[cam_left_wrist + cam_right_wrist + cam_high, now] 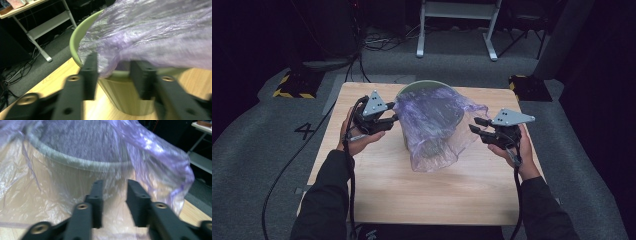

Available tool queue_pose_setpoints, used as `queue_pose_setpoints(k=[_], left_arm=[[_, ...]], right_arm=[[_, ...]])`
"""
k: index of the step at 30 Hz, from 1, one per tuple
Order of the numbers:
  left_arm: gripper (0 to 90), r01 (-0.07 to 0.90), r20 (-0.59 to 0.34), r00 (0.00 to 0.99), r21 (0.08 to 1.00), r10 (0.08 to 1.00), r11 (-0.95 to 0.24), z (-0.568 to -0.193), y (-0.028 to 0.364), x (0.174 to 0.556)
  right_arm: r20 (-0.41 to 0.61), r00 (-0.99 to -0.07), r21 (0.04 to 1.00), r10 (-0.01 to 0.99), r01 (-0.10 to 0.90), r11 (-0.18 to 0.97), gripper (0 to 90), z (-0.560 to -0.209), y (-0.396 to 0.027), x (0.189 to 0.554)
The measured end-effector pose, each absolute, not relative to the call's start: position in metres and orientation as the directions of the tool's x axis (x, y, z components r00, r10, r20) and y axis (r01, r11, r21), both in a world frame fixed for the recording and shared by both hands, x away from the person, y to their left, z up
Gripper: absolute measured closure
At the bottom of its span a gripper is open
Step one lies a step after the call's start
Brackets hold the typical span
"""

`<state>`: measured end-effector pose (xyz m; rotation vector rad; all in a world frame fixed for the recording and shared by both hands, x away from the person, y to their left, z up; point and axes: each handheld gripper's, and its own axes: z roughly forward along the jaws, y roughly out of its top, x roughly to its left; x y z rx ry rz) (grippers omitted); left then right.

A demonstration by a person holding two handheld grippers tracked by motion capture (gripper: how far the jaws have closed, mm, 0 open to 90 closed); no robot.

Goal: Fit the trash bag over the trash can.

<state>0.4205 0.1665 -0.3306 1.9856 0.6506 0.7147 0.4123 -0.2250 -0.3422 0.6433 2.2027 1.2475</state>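
The purple bag [432, 125] drapes over the green bin [75, 40] on the table [377, 190], its film just ahead of my left gripper [113, 75] and right gripper [113, 200], both parted and empty, so I can seat it on the rim.

Thin purple bag [434, 125] draped over green bin [424, 86] at frame centre, upright on table; crinkled, translucent, hanging down front and right side, left rim bare
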Motion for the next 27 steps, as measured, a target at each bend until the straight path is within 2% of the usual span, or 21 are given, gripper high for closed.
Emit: queue_pose_setpoints(k=[2,4,8,20,23,27], left_arm=[[35.0,0.168,0.210,0.689,0.885,0.693,-0.435,-0.331,0.169,0.412],[25.5,0.164,0.194,0.701,0.893,0.687,-0.420,-0.331,0.171,0.404],[18.2,0.143,0.175,0.739,0.903,0.651,-0.404,-0.332,0.171,0.380],[15.6,0.032,0.231,0.816,0.897,0.529,-0.440,-0.330,0.150,0.314],[15.7,0.018,0.261,0.818,0.879,0.513,-0.476,-0.333,0.143,0.304],[15.5,0.018,0.250,0.826,0.884,0.504,-0.467,-0.337,0.140,0.292]], right_arm=[[-0.211,-0.751,0.880,0.626,0.132,0.456,80.4,-0.341,-0.226,0.411],[-0.213,-0.749,0.882,0.627,0.129,0.454,84.8,-0.341,-0.227,0.411],[-0.215,-0.749,0.879,0.626,0.131,0.459,88.6,-0.341,-0.229,0.410],[-0.228,-0.733,0.882,0.641,0.123,0.454,87.9,-0.341,-0.232,0.405],[-0.224,-0.729,0.885,0.647,0.126,0.449,85.8,-0.341,-0.234,0.405],[-0.229,-0.725,0.882,0.650,0.127,0.453,83.8,-0.341,-0.234,0.403]])
